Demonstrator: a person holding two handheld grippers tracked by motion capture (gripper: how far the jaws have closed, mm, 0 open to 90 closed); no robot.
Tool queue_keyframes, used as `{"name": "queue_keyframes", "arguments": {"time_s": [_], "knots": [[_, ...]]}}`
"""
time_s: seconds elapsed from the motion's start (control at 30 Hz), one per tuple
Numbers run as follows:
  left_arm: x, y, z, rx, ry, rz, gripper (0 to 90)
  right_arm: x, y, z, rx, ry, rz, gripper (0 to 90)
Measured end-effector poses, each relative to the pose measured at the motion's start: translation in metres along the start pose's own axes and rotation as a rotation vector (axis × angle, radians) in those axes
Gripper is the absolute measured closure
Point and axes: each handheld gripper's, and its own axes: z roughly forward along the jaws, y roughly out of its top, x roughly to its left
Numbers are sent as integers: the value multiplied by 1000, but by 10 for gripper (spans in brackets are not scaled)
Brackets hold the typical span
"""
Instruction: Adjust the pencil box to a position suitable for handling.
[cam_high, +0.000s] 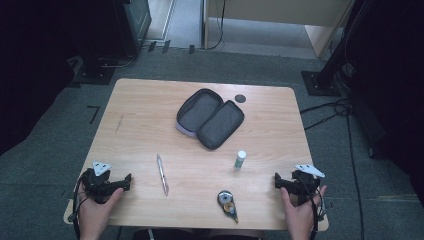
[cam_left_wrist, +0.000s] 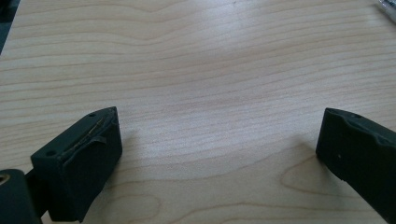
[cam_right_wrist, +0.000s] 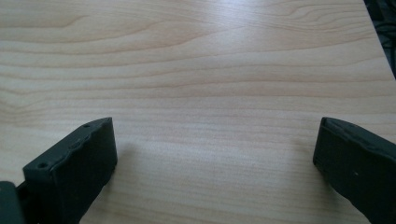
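Both tools resting on the wooden surface (cam_high: 150, 100) at its near edge. Left tool (cam_high: 114, 184) at 8 o'clock of the surface, right tool (cam_high: 286, 184) at 4 o'clock, well apart.

Left tool (cam_left_wrist: 219, 135): jaws spread wide, nothing between them, bare wood grain under the gap. Right tool (cam_right_wrist: 215, 140): same, jaws wide apart, holding nothing.

Pen (cam_high: 162, 174) lies nearest the left tool, at its 2 o'clock, pointing roughly 12–6, not touched. Correction tape dispenser (cam_high: 227, 202) at the near edge, about 6 o'clock of the surface, between the two tools, closer to the right one. Small white tube with green cap (cam_high: 240, 159) lies at 11 o'clock from the right tool. Dark pencil case (cam_high: 210, 118), unzipped and lying open flat, at surface centre toward 12 o'clock. Small dark round disc (cam_high: 240, 98) just beyond the case at its 1 o'clock.
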Motion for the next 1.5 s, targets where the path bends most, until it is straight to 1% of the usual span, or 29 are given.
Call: {"name": "queue_keyframes", "arguments": {"time_s": [0.1, 0.17, 0.2, 0.23, 0.27, 0.33, 0.4, 0.5, 0.6, 0.73, 0.93, 1.0, 1.07, 1.1, 1.23, 1.37, 1.43, 1.5], "knots": [[-1, -1, -2, 12, 10, -12, 6, 0, -1, -1, 2, 15, -14, 0], [-1, -1, -4, 17, 19, -24, 9, 0, -2, -2, 5, 17, -11, 0], [-1, -1, -5, 19, 24, -27, 29, 0, -2, -2, 5, 16, -11, 0], [0, -2, -7, 10, 23, -32, 66, 0, -2, -2, 7, 16, -12, 0], [0, -1, -8, 5, 26, -42, 83, 0, -2, -2, 5, 15, -11, 0], [0, 0, -9, 0, 27, -51, 83, 0, -2, -3, 6, 15, -13, 0], [-2, 3, -11, -7, 30, -48, 83, 0, -2, -3, 6, 15, -13, 0], [-4, 10, -15, -31, 32, -46, 83, 0, -2, -3, 6, 14, -13, 0], [-7, 20, -18, -55, 5, -56, 84, 1, -2, -3, 6, 11, -10, 0], [-14, 33, -17, -58, -16, -41, 87, 2, -3, -3, 5, 9, -4, 0], [-24, 55, -16, -91, -54, -26, 89, 2, -3, -3, 5, 9, -4, 0], [-29, 63, -16, -101, -59, -15, 140, 2, -3, -3, 5, 9, -5, 0], [-33, 71, -13, -104, -72, -5, 139, 2, -3, -3, 5, 9, -4, 0], [-35, 74, -11, -108, -79, -9, 140, 2, -3, -3, 5, 9, -4, 0], [-42, 91, -2, -113, -116, 9, 149, 2, -3, -3, 5, 9, -5, 0], [-51, 102, 7, -114, -123, 39, 160, 2, -3, -3, 5, 9, -4, 0], [-56, 107, 12, -114, -138, 47, 198, 2, -3, -3, 5, 9, -4, 0], [-60, 111, 18, -114, -150, 52, 218, 2, -3, -3, 5, 9, -4, 0]]}}
